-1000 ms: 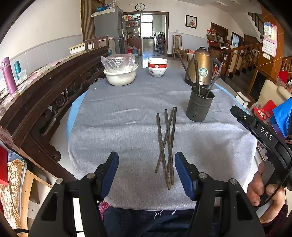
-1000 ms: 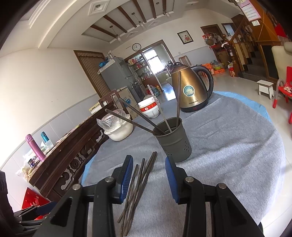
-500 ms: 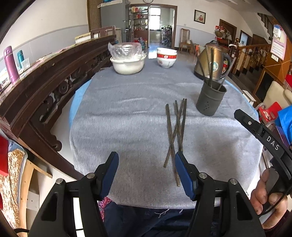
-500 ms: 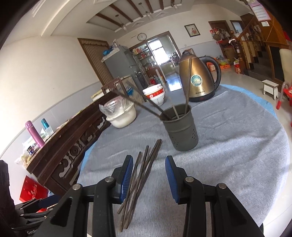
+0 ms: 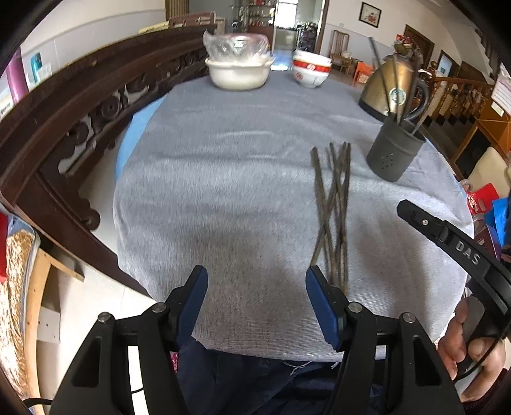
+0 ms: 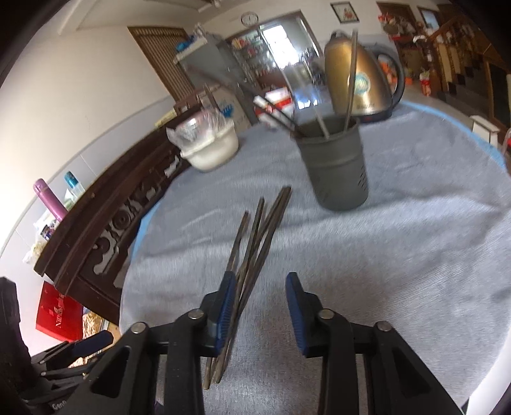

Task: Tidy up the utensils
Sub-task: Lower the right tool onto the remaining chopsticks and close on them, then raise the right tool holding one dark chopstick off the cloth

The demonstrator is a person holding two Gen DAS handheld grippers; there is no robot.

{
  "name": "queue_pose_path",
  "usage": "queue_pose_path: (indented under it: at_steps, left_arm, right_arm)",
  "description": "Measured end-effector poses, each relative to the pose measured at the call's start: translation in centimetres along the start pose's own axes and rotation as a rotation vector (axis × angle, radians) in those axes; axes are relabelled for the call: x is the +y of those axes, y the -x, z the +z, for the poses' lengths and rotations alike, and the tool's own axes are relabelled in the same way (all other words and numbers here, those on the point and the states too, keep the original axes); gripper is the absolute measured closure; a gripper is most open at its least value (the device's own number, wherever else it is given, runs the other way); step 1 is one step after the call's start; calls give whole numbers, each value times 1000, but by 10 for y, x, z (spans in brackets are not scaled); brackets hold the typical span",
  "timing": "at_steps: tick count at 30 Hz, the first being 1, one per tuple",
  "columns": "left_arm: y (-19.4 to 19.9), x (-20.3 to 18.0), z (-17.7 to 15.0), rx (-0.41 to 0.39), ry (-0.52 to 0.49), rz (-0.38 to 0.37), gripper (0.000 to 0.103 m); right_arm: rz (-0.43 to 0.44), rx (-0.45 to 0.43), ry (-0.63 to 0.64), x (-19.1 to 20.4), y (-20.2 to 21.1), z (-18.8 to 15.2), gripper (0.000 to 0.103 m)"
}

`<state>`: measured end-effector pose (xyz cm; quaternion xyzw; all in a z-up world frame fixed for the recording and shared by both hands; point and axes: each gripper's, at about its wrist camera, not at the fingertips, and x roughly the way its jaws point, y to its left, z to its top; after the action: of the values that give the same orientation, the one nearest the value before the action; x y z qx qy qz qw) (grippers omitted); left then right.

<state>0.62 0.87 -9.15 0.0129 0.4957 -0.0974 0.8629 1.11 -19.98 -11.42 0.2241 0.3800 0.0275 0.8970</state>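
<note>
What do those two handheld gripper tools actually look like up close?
Both are black plastic frames with silver screws. The left gripper and right gripper each end in two flat blue pads. Seen from the left camera, the right tool's black body bears white letters "DAS", and a thin black cable runs by the hand holding it.

We see a round table covered in grey cloth (image 5: 223,178), and at its far side a white basin (image 5: 239,74) with crinkled plastic film over its top stands just beside a red-and-white bowl (image 5: 310,72). A golden electric kettle (image 6: 359,86) with a dark handle sits near the table's far right edge. Along the left runs a carved dark wooden bench back (image 5: 73,108), and beyond it we make out a purple bottle (image 6: 50,200) and a wall clock (image 6: 249,19) above the doorway.
</note>
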Motion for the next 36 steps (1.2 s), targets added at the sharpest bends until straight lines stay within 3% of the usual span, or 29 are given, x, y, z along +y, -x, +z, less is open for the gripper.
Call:
queue_pose_path:
  at_steps: [4, 11, 20, 36]
  left_arm:
    - [-14, 9, -3, 27, 18, 4, 38]
    - [-26, 20, 2, 26, 26, -3, 38]
    - [-42, 20, 15, 26, 0, -34, 38]
    - [-53, 15, 28, 35, 6, -5, 38]
  right_arm:
    - [-14, 73, 3, 5, -31, 4, 82]
    - [-20, 116, -98, -2, -69, 23, 88]
    - [-60, 150, -148, -5, -98, 39, 89]
    - [-150, 193, -18, 7, -103, 44, 93]
